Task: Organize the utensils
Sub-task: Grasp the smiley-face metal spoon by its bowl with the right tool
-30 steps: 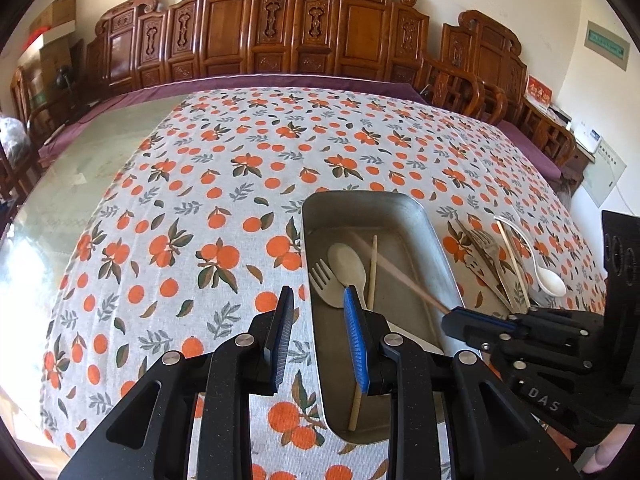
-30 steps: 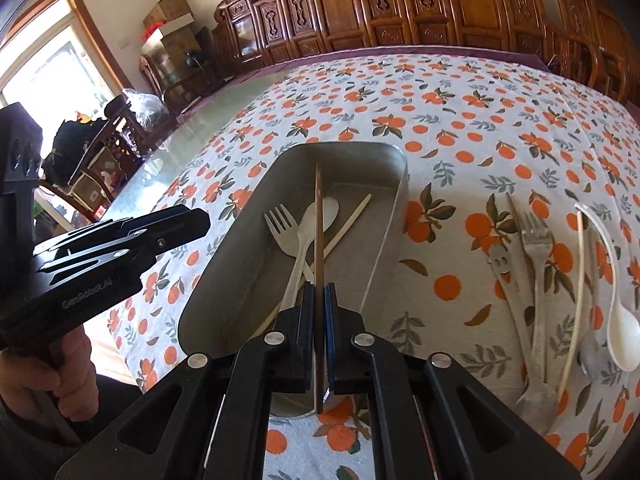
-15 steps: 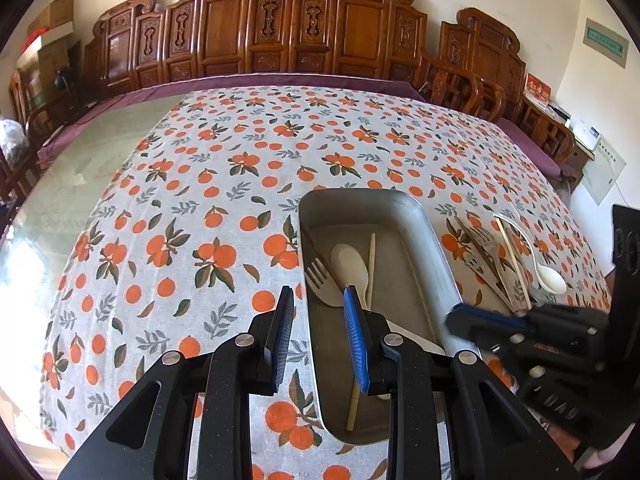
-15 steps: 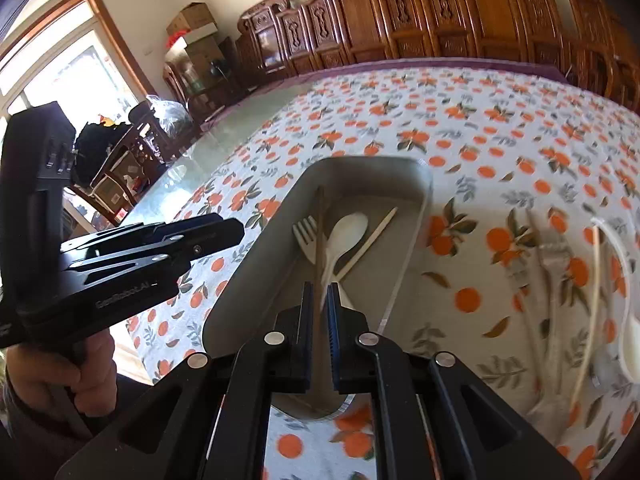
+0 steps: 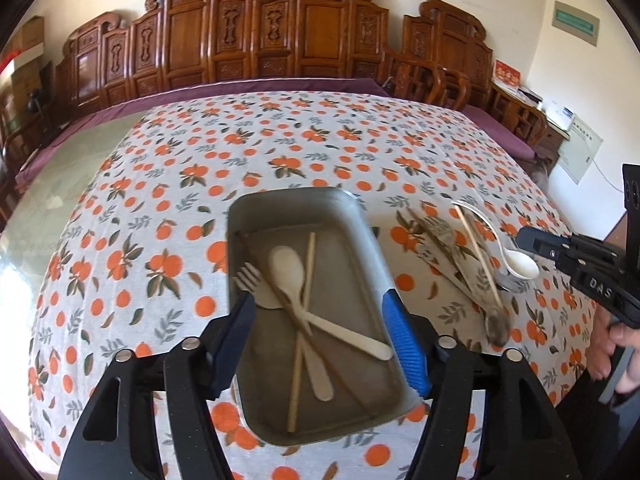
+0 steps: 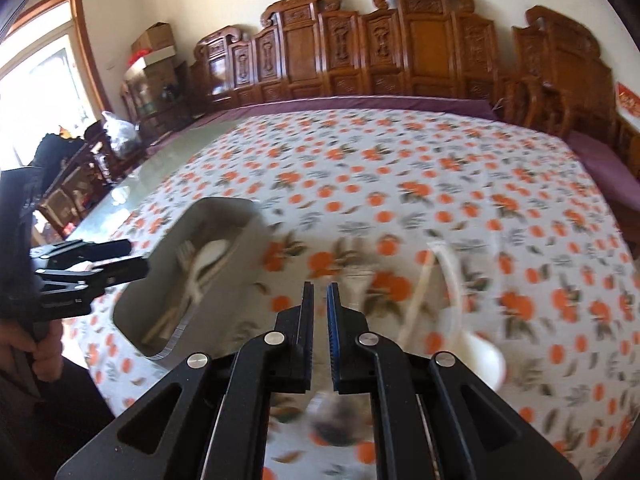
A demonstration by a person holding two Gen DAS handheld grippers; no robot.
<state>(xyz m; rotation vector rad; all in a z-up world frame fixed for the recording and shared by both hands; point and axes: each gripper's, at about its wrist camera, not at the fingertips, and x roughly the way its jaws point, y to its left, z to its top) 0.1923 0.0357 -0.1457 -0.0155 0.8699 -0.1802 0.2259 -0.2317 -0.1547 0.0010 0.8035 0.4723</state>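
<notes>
Now the left hand-held gripper gapes wide over the tray; the right hand-held gripper, slightly parted, no longer holds the chopstick.

One metal tray holds one pale spoon, one fork and two chopsticks. Beside it lie one white spoon and one loose chopstick; the blurred metal cutlery there can't be counted.

Metal tray holds crossed spoon, fork, chopsticks.
</notes>
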